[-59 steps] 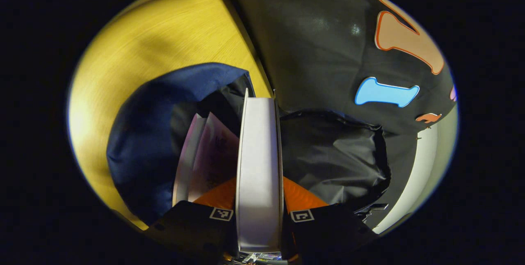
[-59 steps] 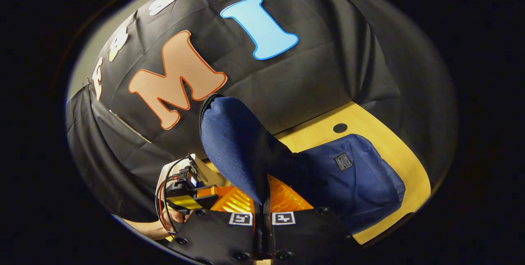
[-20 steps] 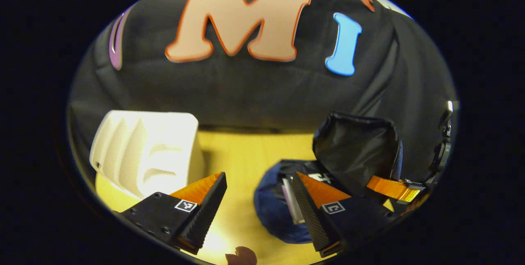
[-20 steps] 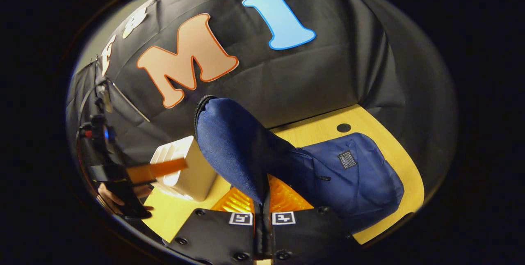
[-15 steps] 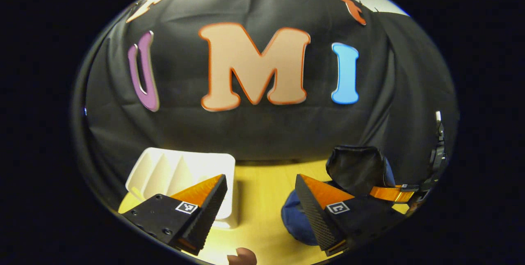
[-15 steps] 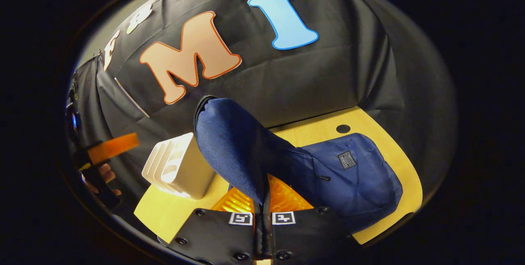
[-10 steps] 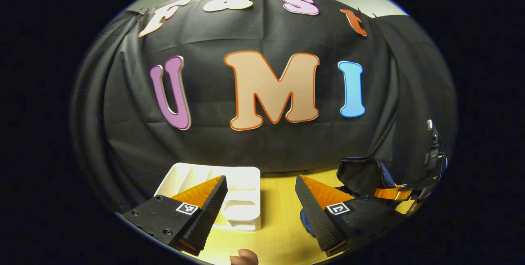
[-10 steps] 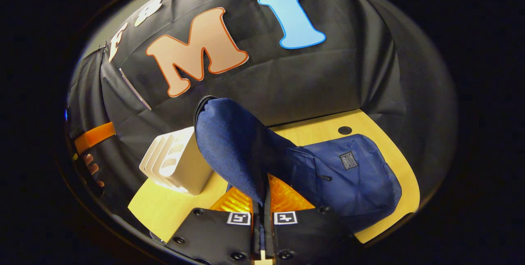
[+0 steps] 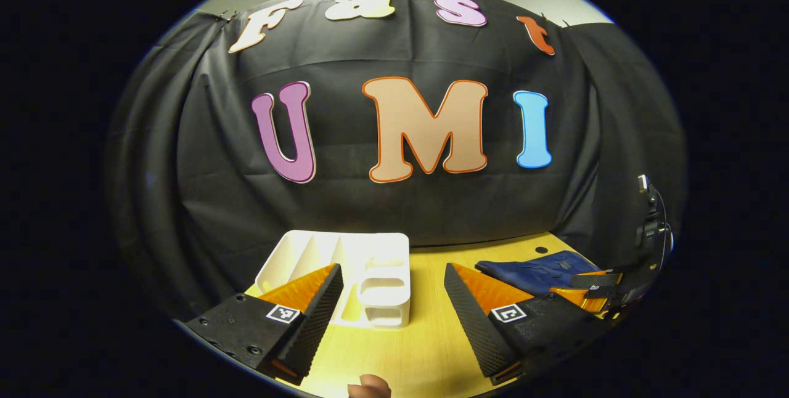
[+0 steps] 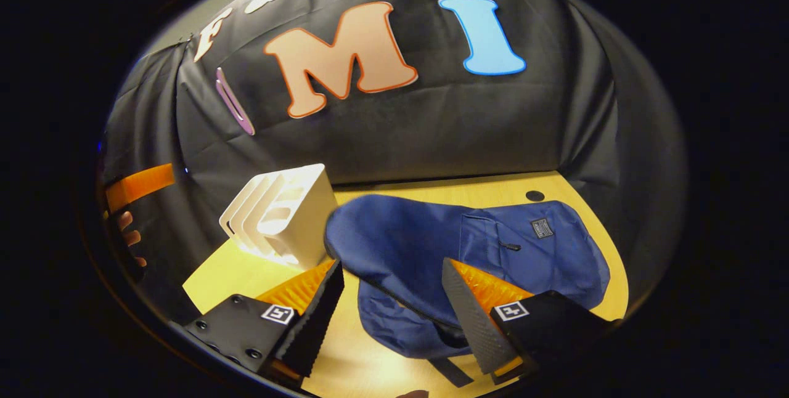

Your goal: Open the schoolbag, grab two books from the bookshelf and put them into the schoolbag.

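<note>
Schoolbag (image 10: 493, 250) flat beside bookshelf (image 10: 290, 219)

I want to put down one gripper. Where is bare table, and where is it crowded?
Bare yellow wooden table lies between the white plastic bookshelf and the dark blue fabric schoolbag, and in front of the bookshelf. The right side is crowded: the schoolbag covers it almost to the edge.

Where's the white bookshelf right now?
In the left gripper view, the white bookshelf stands on the wooden table by the black cloth wall, left of the blue schoolbag.
</note>
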A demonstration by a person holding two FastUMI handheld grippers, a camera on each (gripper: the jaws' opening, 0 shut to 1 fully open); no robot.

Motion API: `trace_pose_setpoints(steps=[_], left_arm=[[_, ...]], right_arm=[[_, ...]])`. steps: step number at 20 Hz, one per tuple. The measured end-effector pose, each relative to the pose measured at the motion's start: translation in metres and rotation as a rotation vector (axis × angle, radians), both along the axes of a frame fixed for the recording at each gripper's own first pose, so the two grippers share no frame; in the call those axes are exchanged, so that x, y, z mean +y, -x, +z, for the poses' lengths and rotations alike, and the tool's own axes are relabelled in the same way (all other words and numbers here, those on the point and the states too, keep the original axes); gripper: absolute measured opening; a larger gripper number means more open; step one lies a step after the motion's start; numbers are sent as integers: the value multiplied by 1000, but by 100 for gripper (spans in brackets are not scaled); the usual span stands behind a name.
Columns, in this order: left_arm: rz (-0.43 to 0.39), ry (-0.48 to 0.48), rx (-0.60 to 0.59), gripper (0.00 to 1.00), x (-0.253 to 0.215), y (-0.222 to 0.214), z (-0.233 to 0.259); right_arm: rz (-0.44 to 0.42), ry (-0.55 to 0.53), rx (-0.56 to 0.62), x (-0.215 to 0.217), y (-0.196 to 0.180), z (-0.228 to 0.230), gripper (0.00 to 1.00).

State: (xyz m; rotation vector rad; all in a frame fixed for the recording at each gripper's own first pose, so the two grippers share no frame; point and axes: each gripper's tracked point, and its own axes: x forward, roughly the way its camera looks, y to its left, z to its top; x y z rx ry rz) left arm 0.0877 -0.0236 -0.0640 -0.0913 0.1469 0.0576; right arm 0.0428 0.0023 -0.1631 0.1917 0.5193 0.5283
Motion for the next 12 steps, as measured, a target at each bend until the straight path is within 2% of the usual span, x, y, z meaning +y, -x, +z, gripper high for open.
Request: trace_pose_setpoints(steps=[4, 7, 12], left_arm=[[2, -4, -1, 96, 0, 13, -5], [-10, -17, 19, 96, -5, 23, -12], [5, -31, -23, 96, -4, 31, -1]], right_arm=[[-16, -23, -71, 0, 25, 38, 100], [-60, -22, -136, -6, 27, 68, 100], [-104, -32, -238, -7, 37, 113, 100]])
